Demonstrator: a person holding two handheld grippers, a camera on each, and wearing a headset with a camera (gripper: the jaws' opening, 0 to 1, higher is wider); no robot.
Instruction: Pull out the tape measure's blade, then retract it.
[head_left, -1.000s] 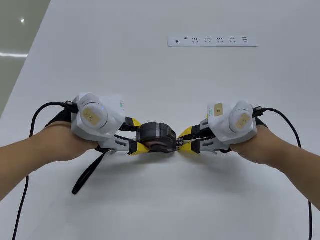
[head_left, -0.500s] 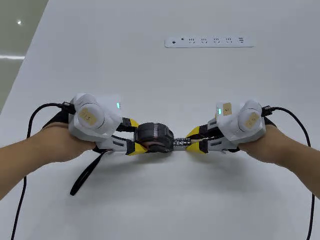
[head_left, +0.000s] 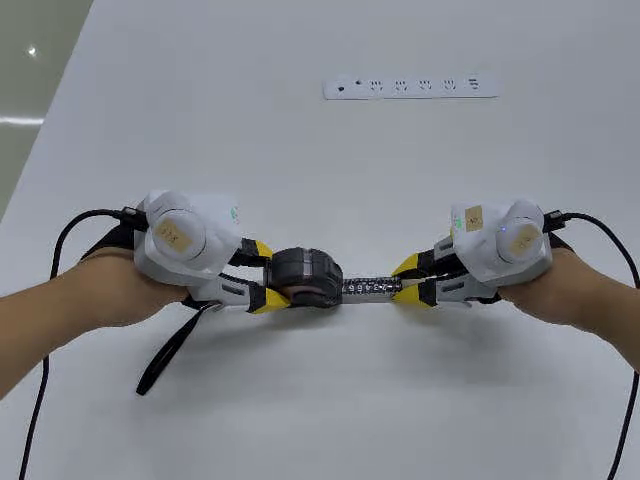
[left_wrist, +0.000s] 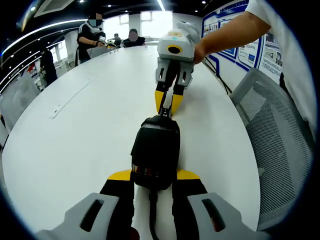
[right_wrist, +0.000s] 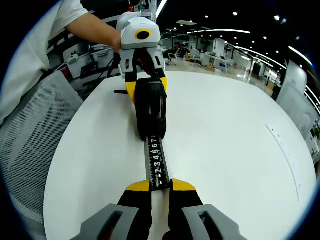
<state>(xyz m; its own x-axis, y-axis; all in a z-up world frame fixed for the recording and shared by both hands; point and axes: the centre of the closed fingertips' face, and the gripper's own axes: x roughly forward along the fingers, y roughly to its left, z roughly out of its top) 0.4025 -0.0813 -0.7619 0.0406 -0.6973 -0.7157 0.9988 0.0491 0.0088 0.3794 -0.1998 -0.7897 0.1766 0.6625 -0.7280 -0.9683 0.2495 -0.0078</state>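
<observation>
On the white table (head_left: 300, 150), the left gripper (head_left: 268, 273) clamps the tape measure (head_left: 305, 277) and the right gripper (head_left: 407, 281) pinches the blade (head_left: 372, 287) tip; a weak pinch may let it snap back.

Dark tape measure (head_left: 305, 278) on table, numbered blade (head_left: 372, 287) partly out

One view overhead, two face to face at table level
The head view looks steeply down on the white table (head_left: 300, 150) from above. The left gripper view looks low along it at the right gripper (left_wrist: 168, 104); the right gripper view faces back at the left gripper (right_wrist: 146, 87). All three share the tape measure (head_left: 305, 277) between them.
</observation>
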